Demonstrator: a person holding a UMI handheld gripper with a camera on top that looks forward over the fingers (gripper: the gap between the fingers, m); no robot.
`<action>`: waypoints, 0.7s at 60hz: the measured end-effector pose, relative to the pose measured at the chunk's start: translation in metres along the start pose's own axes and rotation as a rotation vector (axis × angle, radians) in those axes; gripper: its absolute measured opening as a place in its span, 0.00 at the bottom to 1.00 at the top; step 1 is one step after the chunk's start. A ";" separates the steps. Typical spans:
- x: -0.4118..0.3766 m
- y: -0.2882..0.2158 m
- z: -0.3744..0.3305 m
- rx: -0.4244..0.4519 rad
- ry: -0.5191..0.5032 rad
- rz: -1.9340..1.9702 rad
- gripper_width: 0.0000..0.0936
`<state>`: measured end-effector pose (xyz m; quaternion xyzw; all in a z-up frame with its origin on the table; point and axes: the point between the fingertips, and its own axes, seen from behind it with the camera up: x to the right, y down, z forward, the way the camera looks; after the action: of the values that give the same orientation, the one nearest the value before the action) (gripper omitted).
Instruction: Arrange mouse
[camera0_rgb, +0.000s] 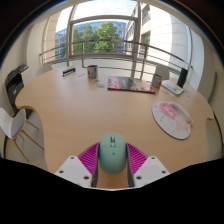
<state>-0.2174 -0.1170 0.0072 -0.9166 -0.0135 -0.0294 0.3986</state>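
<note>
A pale green computer mouse sits between my two fingers, its nose pointing away from me. My gripper is shut on the mouse, with the magenta pads pressing on its two sides. I hold it above the near edge of the light wooden table. A round mouse mat with a pink and white print lies on the table ahead and to the right of the fingers.
A flat dark rectangular item lies at the far side of the table. Small objects stand near the back left. A white chair is at the left. Large windows are beyond the table.
</note>
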 end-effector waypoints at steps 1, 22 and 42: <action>-0.002 -0.006 -0.003 0.009 -0.008 0.003 0.44; 0.057 -0.244 -0.082 0.437 -0.090 0.068 0.44; 0.249 -0.158 0.077 0.201 0.024 0.108 0.43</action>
<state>0.0264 0.0479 0.0864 -0.8710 0.0378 -0.0176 0.4895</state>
